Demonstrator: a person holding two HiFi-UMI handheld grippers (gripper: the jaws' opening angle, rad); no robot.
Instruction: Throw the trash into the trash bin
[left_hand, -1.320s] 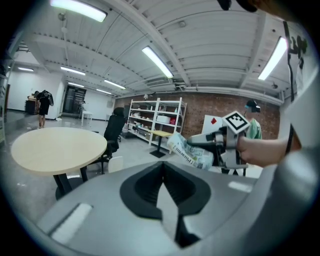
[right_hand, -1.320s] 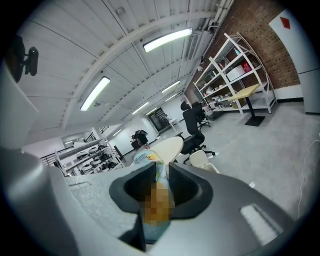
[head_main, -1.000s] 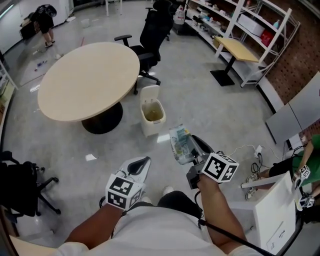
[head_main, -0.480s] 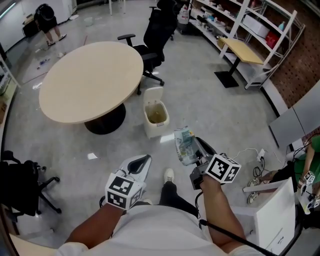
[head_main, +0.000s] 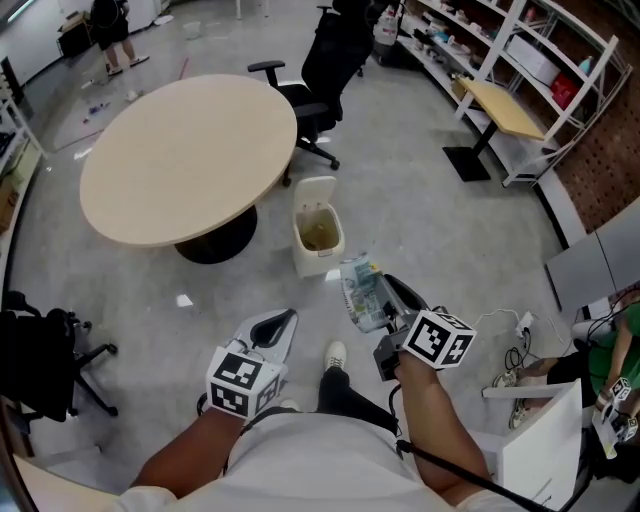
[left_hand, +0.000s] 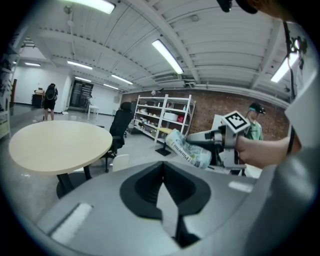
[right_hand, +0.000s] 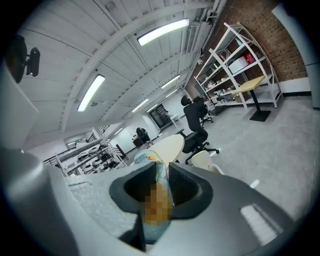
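A small white trash bin (head_main: 318, 235) with its lid tipped up stands on the floor beside the round table; it also shows as the bin (left_hand: 120, 162) and the bin (right_hand: 202, 161). My right gripper (head_main: 378, 303) is shut on a crumpled printed snack bag (head_main: 360, 292), held in the air short of the bin. The bag (right_hand: 150, 159) sticks up between the jaws of the right gripper (right_hand: 161, 173). From the left gripper view the bag (left_hand: 187, 150) hangs at the right. My left gripper (head_main: 275, 328) is shut and holds nothing.
A round beige table (head_main: 185, 155) stands left of the bin, a black office chair (head_main: 335, 60) behind it. Shelving (head_main: 520, 50) and a small desk (head_main: 505, 108) line the right. Cables (head_main: 515, 325), a white box (head_main: 545, 450), another chair (head_main: 40, 360) and a paper scrap (head_main: 184, 300) are on the floor.
Both grippers have moved forward toward the bin, the right still shut on the bag. A shoe has come into view below them.
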